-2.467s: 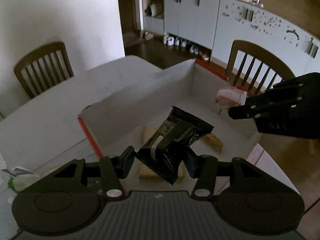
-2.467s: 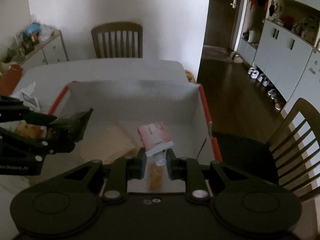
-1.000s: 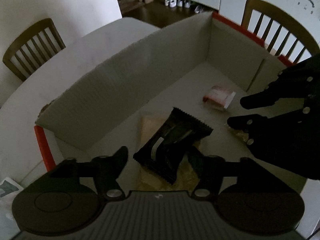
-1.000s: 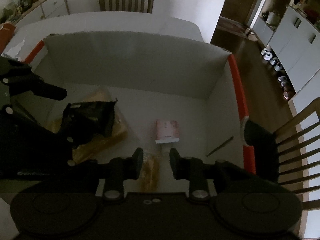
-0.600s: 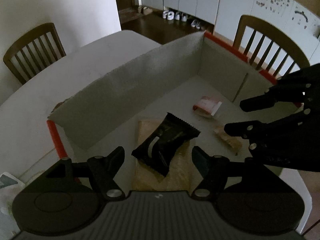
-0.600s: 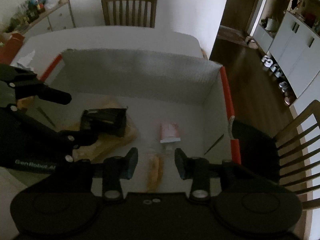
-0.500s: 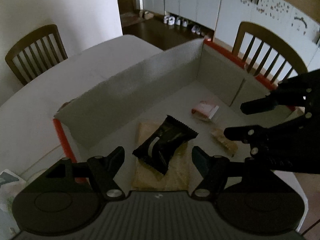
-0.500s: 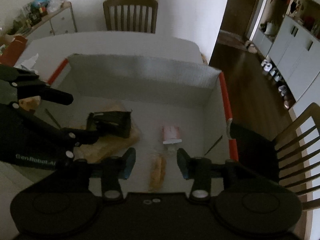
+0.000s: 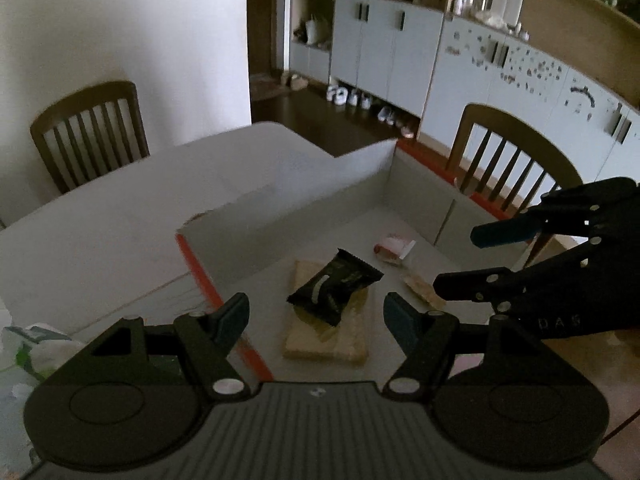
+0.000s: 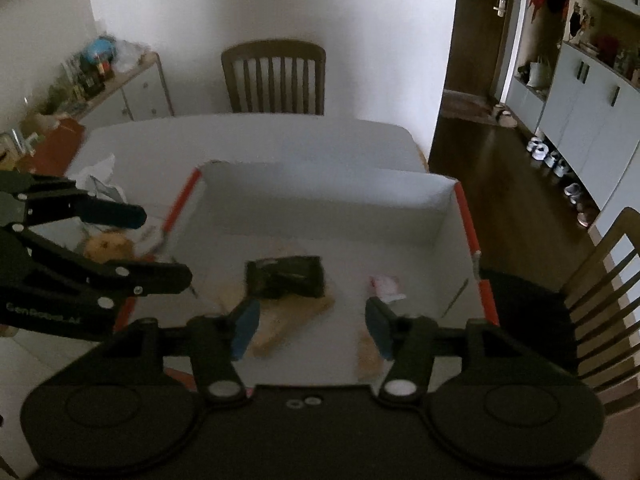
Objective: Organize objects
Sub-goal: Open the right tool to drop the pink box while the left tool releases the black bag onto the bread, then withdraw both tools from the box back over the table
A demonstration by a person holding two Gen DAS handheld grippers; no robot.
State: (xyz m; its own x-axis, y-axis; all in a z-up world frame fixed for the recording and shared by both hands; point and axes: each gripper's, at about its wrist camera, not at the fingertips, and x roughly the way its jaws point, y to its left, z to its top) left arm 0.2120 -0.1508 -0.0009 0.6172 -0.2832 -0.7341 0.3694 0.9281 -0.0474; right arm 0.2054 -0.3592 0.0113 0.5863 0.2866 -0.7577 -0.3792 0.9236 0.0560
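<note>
Claws first: the left gripper (image 9: 316, 312) hangs above the near end of the box with its jaws standing wide apart and nothing between them. The right gripper (image 10: 311, 326) hovers over the same box, its jaws having just been opening, and they too grip nothing. From the left wrist view the right gripper shows at the right edge as two dark fingers (image 9: 472, 286) spread apart in the air. Below both lies the open grey box (image 9: 280, 216) with orange-edged rims, set on a white table (image 9: 120, 216). Inside it a black packet (image 9: 334, 286) rests tilted on top of a flat tan packet (image 9: 352, 340), near the box's left side as the right wrist view shows it. Further toward the far corner lies a small pink-and-white packet (image 9: 394, 249), apart from the black one, and just beside it a small tan bar (image 9: 422, 290) lies on the box floor. Outside the box, on the table at the left, sit some crumpled wrappers (image 10: 100, 178). Wooden chairs (image 10: 274, 78) stand around the table.
</note>
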